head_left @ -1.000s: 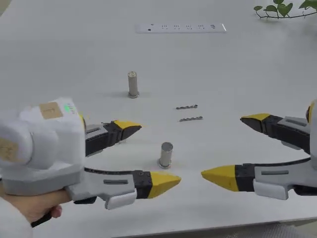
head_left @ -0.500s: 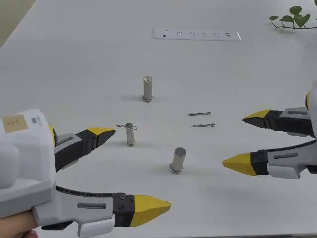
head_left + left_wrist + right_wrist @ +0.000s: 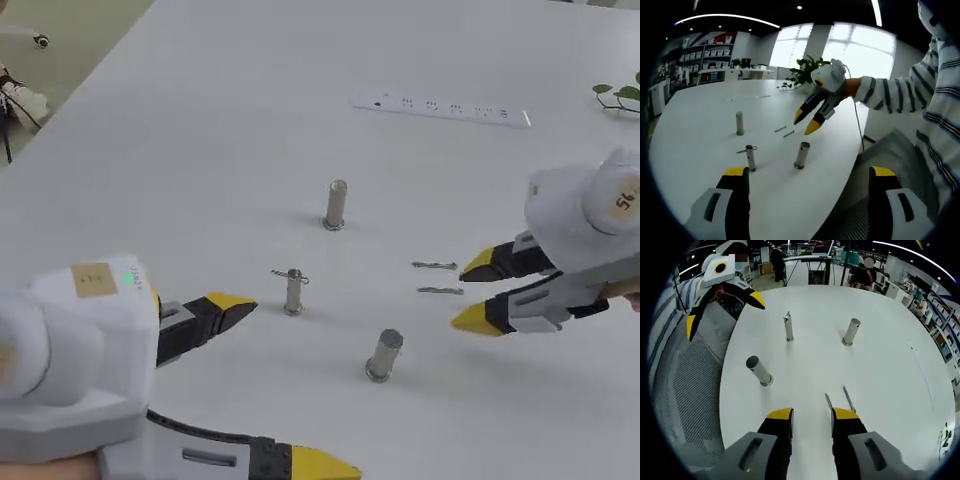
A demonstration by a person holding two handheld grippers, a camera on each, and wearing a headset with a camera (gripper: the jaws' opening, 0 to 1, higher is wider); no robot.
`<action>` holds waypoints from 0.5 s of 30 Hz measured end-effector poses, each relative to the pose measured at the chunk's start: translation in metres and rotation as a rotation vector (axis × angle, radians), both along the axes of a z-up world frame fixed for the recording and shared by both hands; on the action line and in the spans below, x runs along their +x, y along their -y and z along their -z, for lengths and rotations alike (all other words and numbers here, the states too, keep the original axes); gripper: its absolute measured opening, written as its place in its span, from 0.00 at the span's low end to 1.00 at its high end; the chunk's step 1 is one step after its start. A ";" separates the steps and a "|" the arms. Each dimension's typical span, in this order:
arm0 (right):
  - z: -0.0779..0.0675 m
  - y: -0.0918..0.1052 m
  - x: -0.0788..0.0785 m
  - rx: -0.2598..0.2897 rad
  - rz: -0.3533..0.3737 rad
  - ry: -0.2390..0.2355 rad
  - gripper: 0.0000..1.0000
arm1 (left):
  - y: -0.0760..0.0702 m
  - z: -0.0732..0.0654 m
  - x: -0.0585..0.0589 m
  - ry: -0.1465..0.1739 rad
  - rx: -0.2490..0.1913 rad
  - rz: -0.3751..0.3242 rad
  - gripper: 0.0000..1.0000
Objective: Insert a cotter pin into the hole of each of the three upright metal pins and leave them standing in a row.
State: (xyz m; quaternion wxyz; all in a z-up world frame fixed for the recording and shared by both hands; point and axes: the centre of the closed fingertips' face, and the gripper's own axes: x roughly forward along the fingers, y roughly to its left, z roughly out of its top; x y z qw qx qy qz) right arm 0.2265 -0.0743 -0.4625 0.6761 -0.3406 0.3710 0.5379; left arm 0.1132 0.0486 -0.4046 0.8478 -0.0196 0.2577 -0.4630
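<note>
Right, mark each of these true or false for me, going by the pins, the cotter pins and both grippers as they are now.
1. One metal pin has a cotter pin through its hole. True.
2. Three cotter pins lie loose. False: two loose cotter pins lie on the table, one beside the other.
3. A cotter pin is gripped on the right. False: the right gripper has open, empty jaws just short of the loose ones.
4. The left gripper has its jaws wide apart, holding nothing. True.
5. The pins lie flat. False: all three stand on their bases, including the far one and the near one.
</note>
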 end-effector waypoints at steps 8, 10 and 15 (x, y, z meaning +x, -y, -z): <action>0.019 0.001 0.015 -0.086 -0.054 -0.032 0.20 | 0.000 -0.003 -0.002 -0.002 -0.027 -0.029 0.99; 0.023 0.004 0.018 -0.110 -0.063 -0.031 0.20 | -0.001 -0.004 -0.003 -0.003 -0.032 -0.036 0.99; 0.030 0.008 0.020 -0.141 -0.077 -0.048 0.17 | -0.007 -0.002 -0.003 -0.006 -0.029 -0.052 0.99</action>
